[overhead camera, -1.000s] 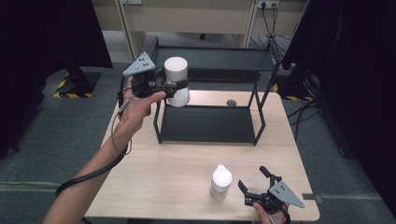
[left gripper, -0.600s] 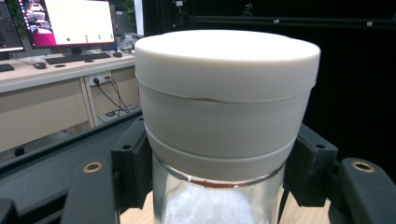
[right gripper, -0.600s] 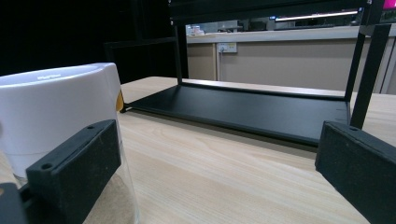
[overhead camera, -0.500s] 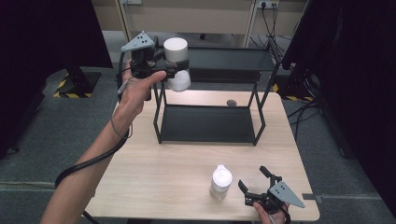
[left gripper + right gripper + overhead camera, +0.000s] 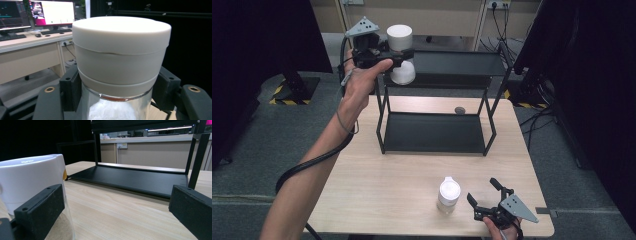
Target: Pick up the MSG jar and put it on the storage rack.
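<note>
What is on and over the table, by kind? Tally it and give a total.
White-capped jars: 2, one in the left gripper over the rack, one on the table
Black racks: 1
Small dark round things: 1
Grippers: 2, the right gripper open
Total: 6

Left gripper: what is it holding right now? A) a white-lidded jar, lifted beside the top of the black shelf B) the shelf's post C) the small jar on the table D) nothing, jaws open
A: the left gripper is shut on the white-lidded jar, held up by the top level of the black shelf.
</note>
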`<state>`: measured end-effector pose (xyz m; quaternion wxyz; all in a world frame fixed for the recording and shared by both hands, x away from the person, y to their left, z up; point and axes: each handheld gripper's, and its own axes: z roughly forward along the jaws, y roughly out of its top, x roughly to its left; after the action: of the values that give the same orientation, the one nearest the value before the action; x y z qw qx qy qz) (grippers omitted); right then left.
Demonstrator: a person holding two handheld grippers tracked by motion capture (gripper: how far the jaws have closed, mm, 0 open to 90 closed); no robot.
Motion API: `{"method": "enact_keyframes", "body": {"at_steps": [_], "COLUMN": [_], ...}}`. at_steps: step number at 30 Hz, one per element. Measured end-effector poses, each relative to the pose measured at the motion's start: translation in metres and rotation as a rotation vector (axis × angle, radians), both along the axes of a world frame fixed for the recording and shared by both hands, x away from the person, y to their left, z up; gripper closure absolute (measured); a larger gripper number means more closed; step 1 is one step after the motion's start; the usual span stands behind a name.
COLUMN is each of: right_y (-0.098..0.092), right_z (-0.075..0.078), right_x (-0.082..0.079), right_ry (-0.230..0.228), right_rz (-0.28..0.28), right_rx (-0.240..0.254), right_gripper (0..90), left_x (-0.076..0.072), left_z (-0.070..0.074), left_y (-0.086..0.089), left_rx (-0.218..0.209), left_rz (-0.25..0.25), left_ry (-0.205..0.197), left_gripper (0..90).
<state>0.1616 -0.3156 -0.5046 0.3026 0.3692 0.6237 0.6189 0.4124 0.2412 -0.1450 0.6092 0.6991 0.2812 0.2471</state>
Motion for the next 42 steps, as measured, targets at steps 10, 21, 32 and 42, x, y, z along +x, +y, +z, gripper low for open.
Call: {"method": "enact_keyframes", "body": {"at_steps": [10,21,32,42], "right_y": [-0.002,-0.003,-0.003,-0.004], "right_z": [0.0,-0.001,-0.001,-0.001], "right_x": [0.001,0.003,0.003,0.004], "right_ry": [-0.001,-0.001,-0.003,0.0], "right_rz": [0.002,0.011,0.02,0.023], "right_rx": [0.001,0.006,0.001,0.005], "right_gripper": [0.4,0.4,0.4,0.4], "left_x": [0.016,0.032,0.047,0.051], "left_z": [0.003,-0.002,-0.007,-0.014], "left_y": [-0.015,-0.032,-0.041,-0.044], "left_rx": [-0.006,-0.009,-0.003,0.008], "left_rz": [0.061,0.15,0.211,0.229], "left_ry": [-0.01,-0.027,-0.014,-0.019], "left_gripper": [34.9,34.9,34.9,34.9]}}
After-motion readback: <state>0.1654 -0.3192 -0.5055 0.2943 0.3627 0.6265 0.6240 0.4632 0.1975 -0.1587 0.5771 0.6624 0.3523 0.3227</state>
